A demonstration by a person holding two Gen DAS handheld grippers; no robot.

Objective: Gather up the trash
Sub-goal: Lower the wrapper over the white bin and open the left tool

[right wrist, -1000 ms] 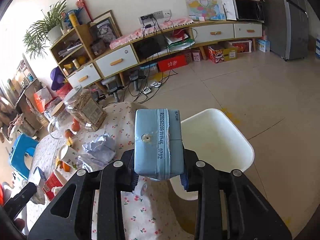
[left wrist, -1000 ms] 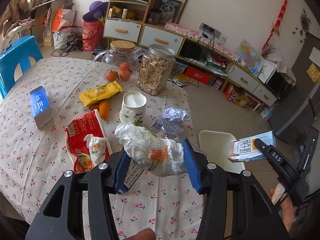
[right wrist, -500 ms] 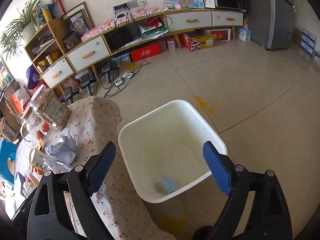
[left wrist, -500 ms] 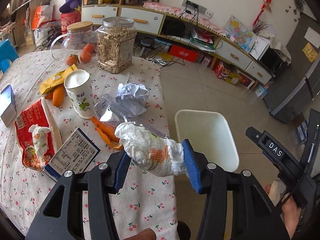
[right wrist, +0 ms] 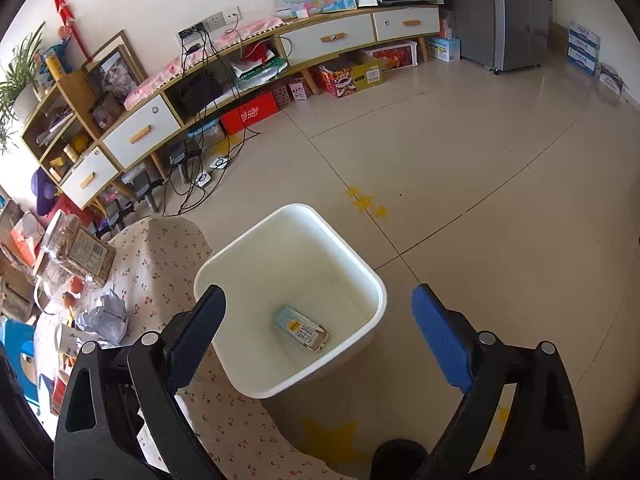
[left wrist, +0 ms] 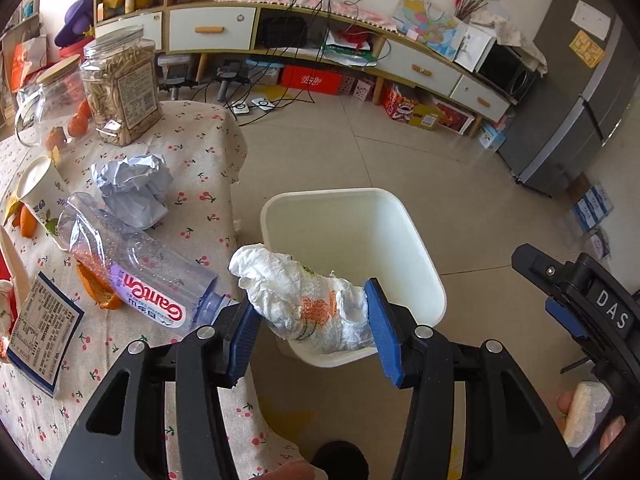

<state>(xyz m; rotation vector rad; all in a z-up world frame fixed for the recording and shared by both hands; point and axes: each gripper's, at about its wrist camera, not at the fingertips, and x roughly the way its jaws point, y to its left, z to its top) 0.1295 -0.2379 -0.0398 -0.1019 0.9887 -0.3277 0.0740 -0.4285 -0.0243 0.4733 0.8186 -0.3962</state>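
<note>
My left gripper [left wrist: 310, 320] is shut on a crumpled white plastic bag [left wrist: 304, 300] and holds it over the near rim of the white trash bin [left wrist: 416, 240] on the floor beside the table. My right gripper [right wrist: 318, 324] is open and empty above the same bin [right wrist: 360, 264]. A blue milk carton [right wrist: 302, 328] lies at the bin's bottom. The right gripper also shows at the right edge of the left wrist view [left wrist: 580, 312]. On the table lie an empty clear bottle [left wrist: 136, 276] and a crumpled paper ball [left wrist: 130, 188].
The cherry-print tablecloth [left wrist: 192, 136] carries a jar of seeds [left wrist: 120, 84], a glass jar with oranges [left wrist: 52, 120], a paper cup [left wrist: 40, 192], orange peel [left wrist: 94, 292] and a printed box [left wrist: 40, 320]. A long low cabinet [right wrist: 248, 80] lines the far wall.
The right gripper opened and let the blue carton drop into the bin. The left gripper carried the plastic bag from over the table to over the bin's near rim.
</note>
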